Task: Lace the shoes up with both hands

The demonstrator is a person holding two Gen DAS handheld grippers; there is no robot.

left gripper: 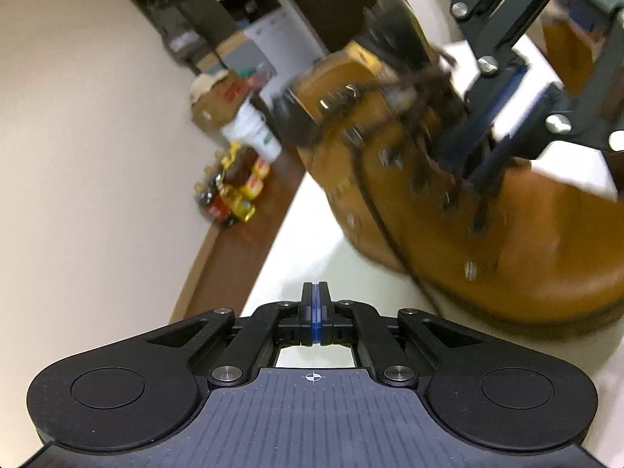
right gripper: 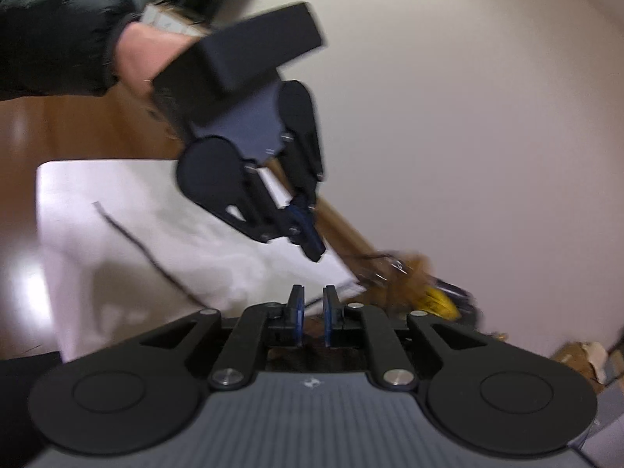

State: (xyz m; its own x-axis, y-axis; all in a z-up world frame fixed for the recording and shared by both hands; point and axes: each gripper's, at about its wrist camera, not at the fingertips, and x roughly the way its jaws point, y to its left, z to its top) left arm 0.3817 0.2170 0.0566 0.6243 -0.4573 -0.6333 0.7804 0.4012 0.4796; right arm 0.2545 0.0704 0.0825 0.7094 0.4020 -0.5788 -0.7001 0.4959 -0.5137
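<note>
surface: white, under the boot | boot: tan, standing on the surface | right gripper: over the boot's laces, jaws a little apart, nothing seen between them | left gripper: just beside the boot's toe, jaws pressed together, empty | lace: dark, loose on the surface beside the boot

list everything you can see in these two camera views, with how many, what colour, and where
boot: one, tan, dark laces, on the white table
table: one, white, under the boot
loose lace: one, dark, across the table
bucket: one, white, on the floor by the wall
packets: a pile, yellow and red, on the floor
left gripper: black, blue pads, jaws shut, empty
right gripper: black, jaws slightly apart, over the boot's laces
hand: one, black sleeve, holding the left gripper
</note>
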